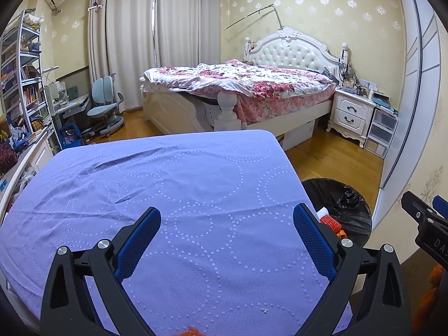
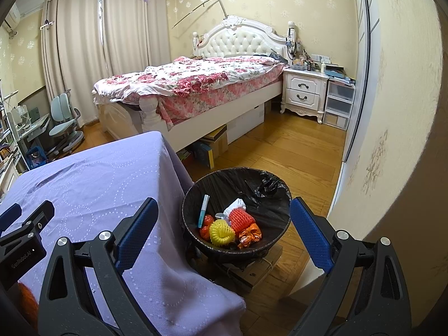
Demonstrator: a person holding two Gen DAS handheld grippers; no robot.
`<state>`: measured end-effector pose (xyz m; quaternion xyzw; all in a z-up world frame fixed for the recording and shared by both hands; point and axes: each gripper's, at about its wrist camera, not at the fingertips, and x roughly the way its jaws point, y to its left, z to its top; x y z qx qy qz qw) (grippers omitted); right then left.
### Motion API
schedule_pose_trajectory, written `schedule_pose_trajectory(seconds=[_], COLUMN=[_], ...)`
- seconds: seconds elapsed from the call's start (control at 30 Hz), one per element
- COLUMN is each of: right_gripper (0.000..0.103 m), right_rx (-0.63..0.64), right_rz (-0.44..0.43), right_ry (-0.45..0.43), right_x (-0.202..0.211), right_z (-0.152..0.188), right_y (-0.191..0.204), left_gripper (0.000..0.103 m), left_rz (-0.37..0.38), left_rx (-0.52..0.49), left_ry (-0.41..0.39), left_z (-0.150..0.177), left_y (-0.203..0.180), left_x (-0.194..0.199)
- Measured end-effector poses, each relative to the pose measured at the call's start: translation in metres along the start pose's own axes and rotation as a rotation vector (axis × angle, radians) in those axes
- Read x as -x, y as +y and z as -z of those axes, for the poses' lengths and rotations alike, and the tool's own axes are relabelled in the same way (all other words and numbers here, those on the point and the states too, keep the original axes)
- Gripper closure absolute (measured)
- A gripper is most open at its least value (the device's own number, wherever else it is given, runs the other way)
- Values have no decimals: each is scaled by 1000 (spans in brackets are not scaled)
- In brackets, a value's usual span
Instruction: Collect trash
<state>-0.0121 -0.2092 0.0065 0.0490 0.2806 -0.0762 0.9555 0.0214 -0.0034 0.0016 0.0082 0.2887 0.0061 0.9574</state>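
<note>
A black-lined trash bin (image 2: 275,193) stands on the floor right of the purple-clothed table (image 2: 92,184). Inside lie an orange foam net (image 2: 241,218), a yellow foam net (image 2: 221,232), an orange wrapper (image 2: 250,235), a red piece (image 2: 207,224), white paper (image 2: 237,203) and a blue-white pen (image 2: 203,210). My right gripper (image 2: 224,210) is open and empty above the bin's near side. My left gripper (image 1: 226,218) is open and empty over the table (image 1: 173,184). The bin (image 1: 344,212) shows at the table's right edge, with the right gripper's finger (image 1: 417,210) beyond it.
A bed (image 2: 196,84) with a floral cover stands behind the table. A white nightstand (image 2: 303,92) and plastic drawers (image 2: 338,103) stand at the right wall. A desk chair (image 1: 105,103) and bookshelf (image 1: 19,75) are at the left. Cardboard boxes (image 2: 212,145) lie under the bed.
</note>
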Motion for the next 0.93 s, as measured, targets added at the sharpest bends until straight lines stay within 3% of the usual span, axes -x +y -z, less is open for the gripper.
schedule_pose_trajectory(seconds=[0.7, 0.93], right_gripper=[10, 10], right_rx=[5, 28], right_rz=[-7, -55], right_ry=[4, 28], right_x=[-1, -5], right_z=[7, 13], right_y=[3, 21], left_gripper=[8, 8], left_rz=[-8, -24], left_rx=[-31, -28], left_ry=[-11, 43], left_z=[3, 5], left_y=[-3, 13], left_x=[1, -13])
